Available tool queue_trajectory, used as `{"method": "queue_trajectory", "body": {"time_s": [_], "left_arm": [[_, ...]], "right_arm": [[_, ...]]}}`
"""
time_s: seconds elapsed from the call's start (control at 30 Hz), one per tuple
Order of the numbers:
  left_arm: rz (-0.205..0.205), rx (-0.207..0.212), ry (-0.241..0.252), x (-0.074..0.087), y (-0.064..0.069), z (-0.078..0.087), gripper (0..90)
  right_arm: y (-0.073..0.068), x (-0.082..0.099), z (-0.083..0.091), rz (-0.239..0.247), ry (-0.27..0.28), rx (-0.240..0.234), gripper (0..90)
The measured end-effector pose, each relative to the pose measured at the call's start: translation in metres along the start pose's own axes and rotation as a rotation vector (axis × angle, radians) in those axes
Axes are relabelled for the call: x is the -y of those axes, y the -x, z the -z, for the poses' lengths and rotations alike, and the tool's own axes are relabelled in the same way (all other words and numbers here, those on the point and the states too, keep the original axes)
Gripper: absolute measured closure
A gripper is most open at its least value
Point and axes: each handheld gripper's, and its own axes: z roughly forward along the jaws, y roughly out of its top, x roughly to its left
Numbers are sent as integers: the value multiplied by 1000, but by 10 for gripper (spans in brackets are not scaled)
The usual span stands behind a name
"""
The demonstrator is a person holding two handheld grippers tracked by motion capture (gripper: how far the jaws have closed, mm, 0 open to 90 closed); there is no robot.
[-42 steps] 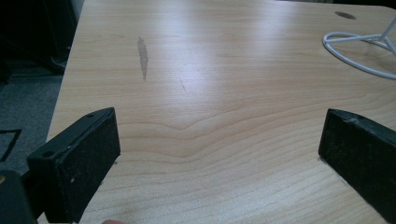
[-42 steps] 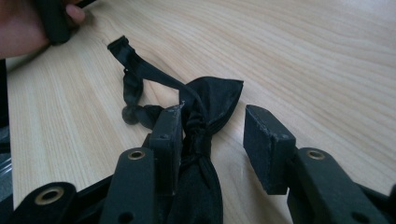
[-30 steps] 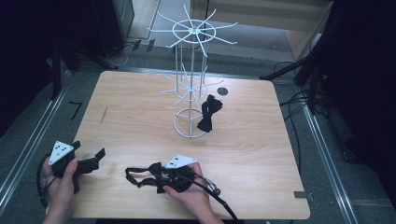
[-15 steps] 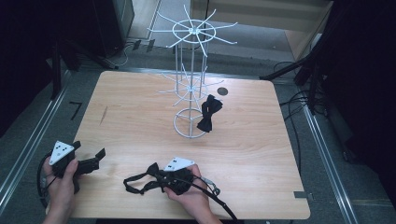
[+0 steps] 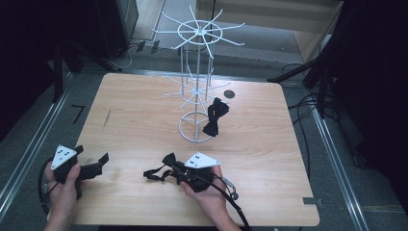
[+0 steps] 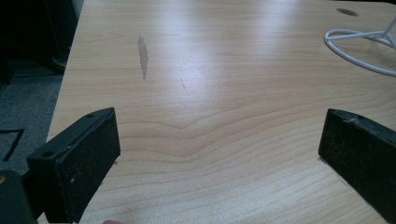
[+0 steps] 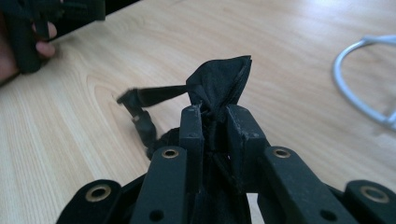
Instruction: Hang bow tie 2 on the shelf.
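Grip looks solid: our right gripper has just closed its jaws on the black fabric bow tie, near the white wire rack. We lift slowly so the strap doesn't snag. Left gripper is wide open, empty.

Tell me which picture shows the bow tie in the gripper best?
The right gripper view: the bow tie sits close up, pinched between the right gripper jaws, strap trailing. The high view shows it small and dark.
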Motion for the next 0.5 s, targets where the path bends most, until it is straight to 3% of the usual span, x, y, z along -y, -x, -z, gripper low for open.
{"method": "queue_trajectory", "body": {"time_s": [0.5], "left_arm": [[-2,4,-3,0,0,0,0]], "right_arm": [[11,-17,23,-11,87,41,781]]}}
